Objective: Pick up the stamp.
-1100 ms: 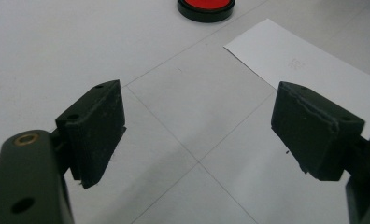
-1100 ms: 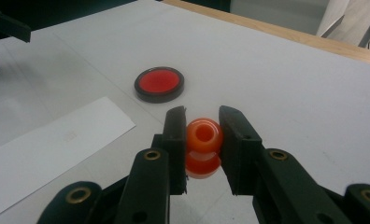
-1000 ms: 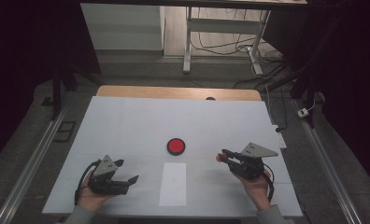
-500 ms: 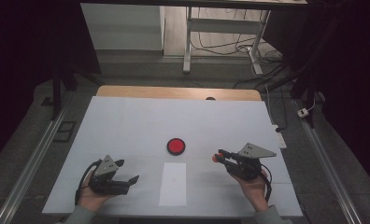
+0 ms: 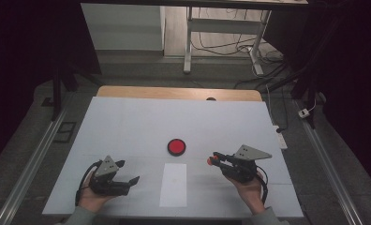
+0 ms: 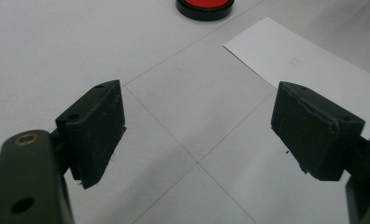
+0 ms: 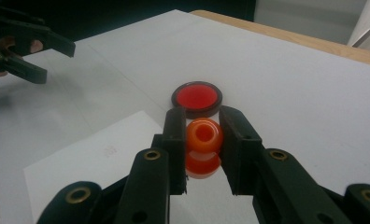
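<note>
An orange ring-shaped bead [image 7: 204,135] sits pinched between the two black jaws of the right gripper [image 7: 203,140], its hole facing the camera that rides on that gripper, and a glossy reflection of it shows just under it. In the high view the bead [image 5: 210,161] appears as a small orange spot at the tip of the right gripper [image 5: 216,158], above the white table [image 5: 127,122], to the right of the white sheet of paper [image 5: 173,184] and a little nearer the person than the red dish [image 5: 176,146]. The jaws are closed snugly on both sides of the bead, with no gap visible between pad and bead. Just beyond the bead in the right gripper view lies the red dish [image 7: 196,98], a shallow round container with a dark rim and a red inside; nothing lies in it. The paper [image 7: 94,163] lies flat to the left of the jaws. The left gripper [image 5: 127,174] rests low at the left side of the table in the person's hand, its jaws spread wide apart and gripping nothing; between them the left gripper view shows bare table, with the paper's corner [image 6: 304,70] and the dish's edge [image 6: 205,6] farther off.
</note>
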